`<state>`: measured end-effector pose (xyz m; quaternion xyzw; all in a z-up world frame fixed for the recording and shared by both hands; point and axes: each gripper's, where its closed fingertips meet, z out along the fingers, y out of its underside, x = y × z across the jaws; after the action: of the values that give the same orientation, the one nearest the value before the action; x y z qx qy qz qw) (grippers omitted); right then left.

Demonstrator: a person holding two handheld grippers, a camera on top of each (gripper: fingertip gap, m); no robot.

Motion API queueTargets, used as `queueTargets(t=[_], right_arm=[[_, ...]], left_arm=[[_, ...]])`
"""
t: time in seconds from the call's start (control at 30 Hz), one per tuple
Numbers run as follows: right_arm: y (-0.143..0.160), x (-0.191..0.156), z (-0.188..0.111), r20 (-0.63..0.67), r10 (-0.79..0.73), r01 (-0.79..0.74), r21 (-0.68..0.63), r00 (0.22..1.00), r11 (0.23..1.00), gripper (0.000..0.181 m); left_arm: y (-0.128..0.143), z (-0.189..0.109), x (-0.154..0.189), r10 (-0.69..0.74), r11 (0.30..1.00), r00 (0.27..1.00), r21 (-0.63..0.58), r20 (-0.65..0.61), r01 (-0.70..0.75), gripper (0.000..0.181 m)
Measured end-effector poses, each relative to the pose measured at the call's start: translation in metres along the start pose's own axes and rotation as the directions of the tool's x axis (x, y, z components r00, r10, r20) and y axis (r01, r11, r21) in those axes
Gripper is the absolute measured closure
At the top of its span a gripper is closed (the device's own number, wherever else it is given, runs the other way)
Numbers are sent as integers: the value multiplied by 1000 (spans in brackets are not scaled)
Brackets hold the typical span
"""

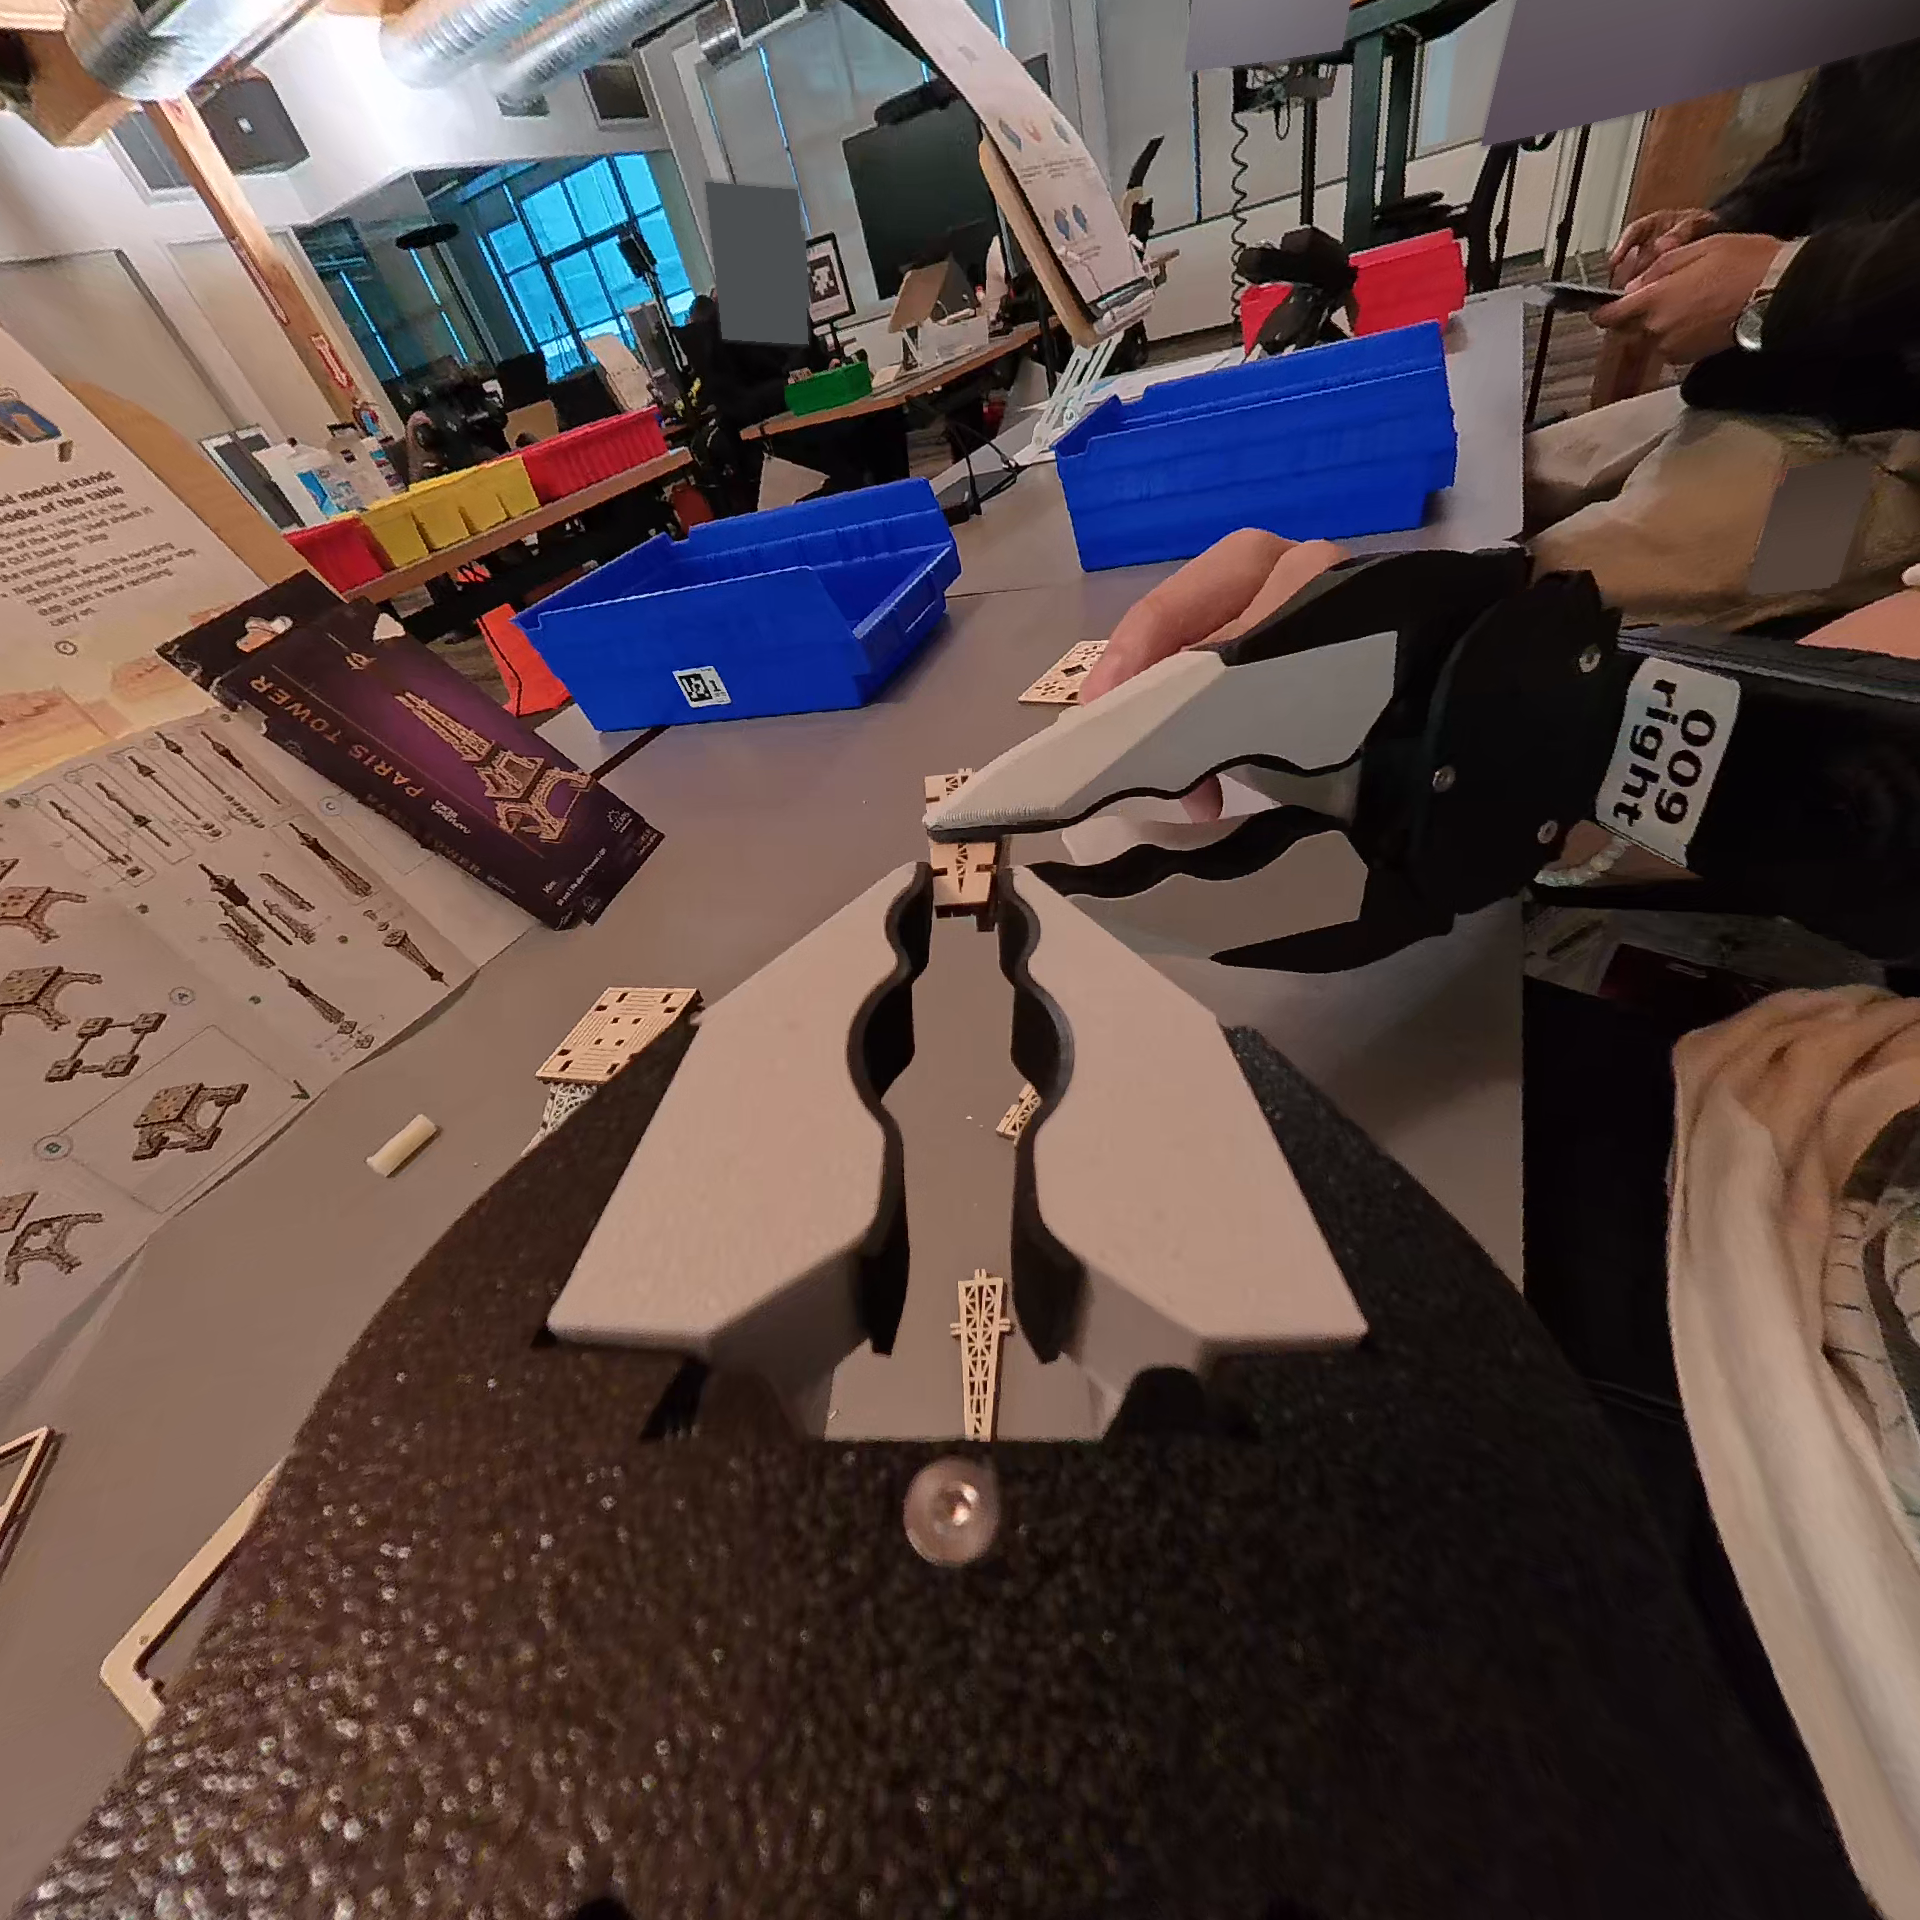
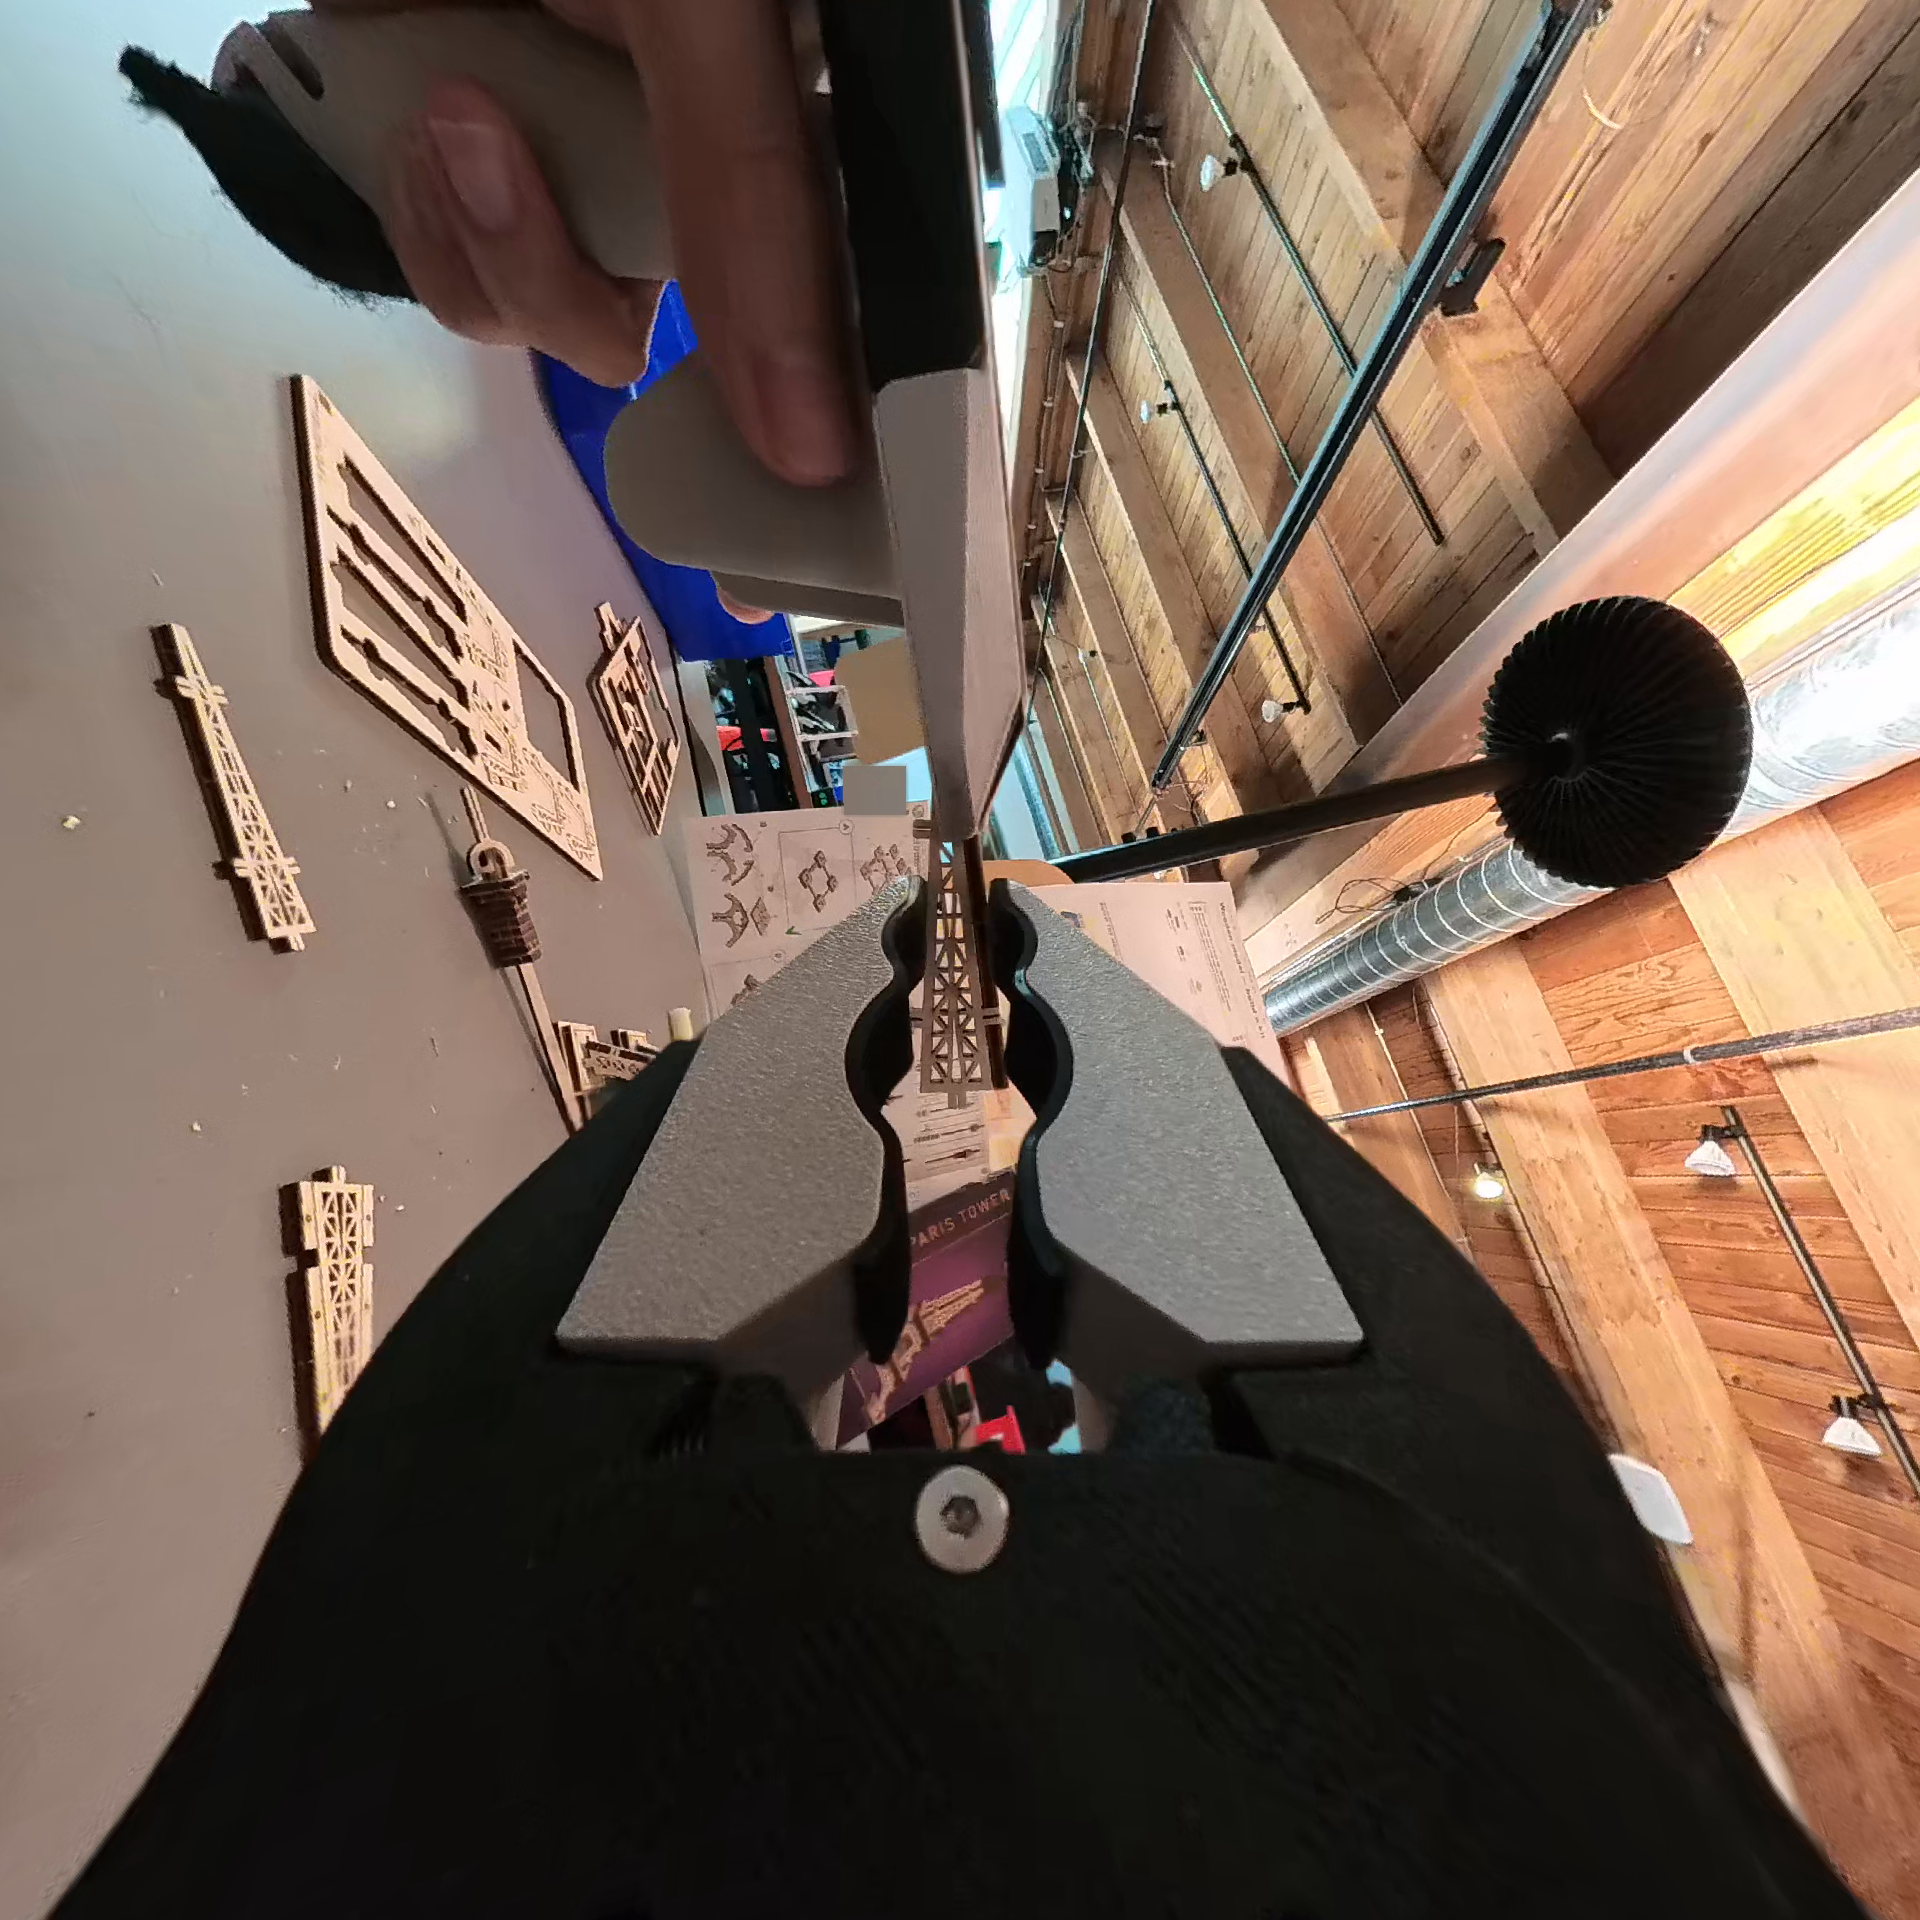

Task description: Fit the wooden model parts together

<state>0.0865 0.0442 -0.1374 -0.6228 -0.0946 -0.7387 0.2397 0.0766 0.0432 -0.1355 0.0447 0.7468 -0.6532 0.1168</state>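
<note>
Wooden lattice spire (image 2: 953, 982) sits clamped between both closed grippers, left gripper (image 1: 964, 891) and right gripper (image 2: 954, 914), above the bench (image 1: 790, 831). Assembly looks early: loose tower parts (image 2: 234, 790) lie unjoined at nine o'clock.

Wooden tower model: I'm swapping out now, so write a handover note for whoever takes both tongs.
Left tongs: shut on a small wooden assembly at their tips.
Right tongs: shut on a lattice strip, meeting that assembly from the side.
Loose lattice pieces and a punched sheet lie on the grey table.
Done: both parts gripped and brought together.
Left: seat this joint, then add the remaining pieces.
</note>
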Motion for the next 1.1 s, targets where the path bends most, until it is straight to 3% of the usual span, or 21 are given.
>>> queueTargets(t=[0.2,0.57,0.93,1.1], right_arm=[[1,2,0,-24,-96,95,-20,995,995,173],[1,3,0,-32,-126,125,-21,992,992,172],[1,-1,1,-22,-105,105,-27,994,994,173],[-1,0,2,-13,-87,87,-10,996,996,172]], left_arm=[[0,1,0,-4,1000,1000,-10,11,4,171],[0,1,0,-24,1000,1000,-12,-7,24,171],[3,0,0,-95,995,995,-44,-19,94,173],[1,-1,-1,-151,988,987,16,-56,152,172]])
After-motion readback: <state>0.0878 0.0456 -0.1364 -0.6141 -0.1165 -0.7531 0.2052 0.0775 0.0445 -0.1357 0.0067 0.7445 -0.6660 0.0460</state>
